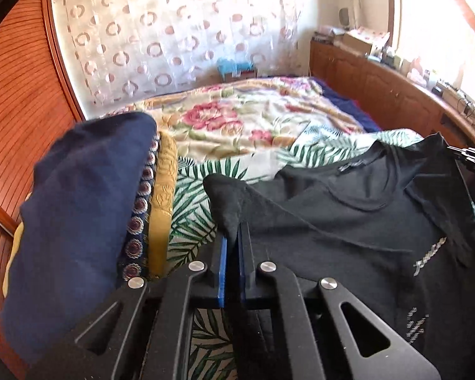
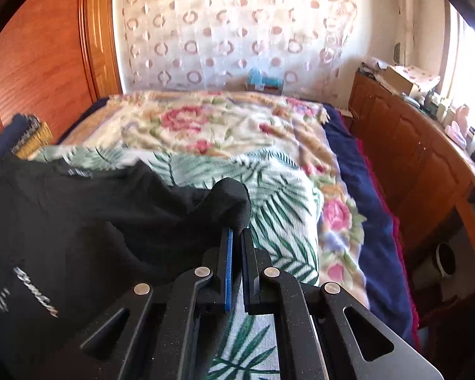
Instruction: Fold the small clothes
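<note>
Left gripper [image 1: 232, 237]: its jaws are closing tight on a bunched corner of the black shirt [image 1: 348, 221], and the cloth is poking up in a dark knob just past the blue pads.

Right gripper [image 2: 237, 237]: its jaws are pinching another bunched corner of the same shirt, and a rounded lump of black fabric is standing up just beyond the pad tips.

Black shirt: it is hanging stretched between the two grips. In the left wrist view it is spreading away to the right of the jaws, neckline and inner label facing up beyond them. In the right wrist view [image 2: 79, 221] it is spreading to the left of the jaws. Silver lettering is showing on the cloth low beside each gripper, too blurred to read.

Palm-leaf sheet [image 2: 278, 209]: it is lying under the shirt and showing directly below and ahead of the right jaws, and to the left of the left jaws.

Floral blanket [image 1: 237, 117]: it is covering the bed well beyond both pairs of jaws.

Folded pile [image 1: 79, 215]: navy cloth on top of patterned and gold fabric is sitting close to the left of the left jaws, apart from the shirt.

Wooden cabinets [image 2: 411, 164]: they are running along the far right of the right jaws, with clutter on top.

Patterned curtain [image 2: 231, 31]: it is hanging behind the bed, far ahead of the jaws.
</note>
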### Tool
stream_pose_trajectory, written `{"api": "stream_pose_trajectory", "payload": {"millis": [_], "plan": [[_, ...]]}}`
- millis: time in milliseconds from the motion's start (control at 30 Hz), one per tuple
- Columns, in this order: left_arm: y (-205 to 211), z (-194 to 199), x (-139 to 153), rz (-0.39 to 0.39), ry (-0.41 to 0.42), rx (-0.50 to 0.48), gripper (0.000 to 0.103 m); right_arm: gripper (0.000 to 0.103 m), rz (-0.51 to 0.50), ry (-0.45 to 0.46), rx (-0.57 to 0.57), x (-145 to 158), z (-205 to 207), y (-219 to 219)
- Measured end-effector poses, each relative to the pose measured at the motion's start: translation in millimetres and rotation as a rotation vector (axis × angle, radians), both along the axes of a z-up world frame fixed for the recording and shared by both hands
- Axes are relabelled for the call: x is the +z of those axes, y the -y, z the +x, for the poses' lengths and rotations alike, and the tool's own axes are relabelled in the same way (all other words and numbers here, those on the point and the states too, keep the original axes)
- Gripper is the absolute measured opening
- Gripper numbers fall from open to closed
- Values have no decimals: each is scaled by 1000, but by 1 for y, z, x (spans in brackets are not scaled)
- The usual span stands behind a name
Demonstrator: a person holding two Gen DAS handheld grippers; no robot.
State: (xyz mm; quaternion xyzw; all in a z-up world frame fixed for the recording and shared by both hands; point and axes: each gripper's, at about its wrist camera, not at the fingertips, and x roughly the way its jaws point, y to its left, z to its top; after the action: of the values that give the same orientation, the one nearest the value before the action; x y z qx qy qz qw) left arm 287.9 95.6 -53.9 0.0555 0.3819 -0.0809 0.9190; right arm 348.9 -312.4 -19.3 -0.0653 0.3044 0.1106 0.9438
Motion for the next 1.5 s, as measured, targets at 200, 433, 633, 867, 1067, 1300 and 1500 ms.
{"api": "stream_pose_trajectory", "payload": {"millis": [200, 433, 633, 867, 1067, 1300, 1500], "plan": [[2, -32, 30, -43, 82, -40, 6, 4, 14, 57, 41, 27, -31, -7], [-2, -106, 60, -82, 173, -81, 6, 4, 38, 117, 86, 52, -101, -1], [-19, -178, 65, -99, 213, -69, 6, 4, 62, 138, 112, 55, -174, 21], [-41, -244, 48, -107, 172, -31, 6, 4, 54, 107, 144, 46, -257, 51], [-40, -276, 22, -100, 132, -7, 6, 4, 45, 35, 167, 35, -297, 66], [-42, -288, -23, -112, 48, 8, 6, 4, 54, -74, 152, -3, -307, 67], [-45, -291, -32, -154, 14, 2, 6, 4, 24, -152, 141, -27, -296, 52]]}}
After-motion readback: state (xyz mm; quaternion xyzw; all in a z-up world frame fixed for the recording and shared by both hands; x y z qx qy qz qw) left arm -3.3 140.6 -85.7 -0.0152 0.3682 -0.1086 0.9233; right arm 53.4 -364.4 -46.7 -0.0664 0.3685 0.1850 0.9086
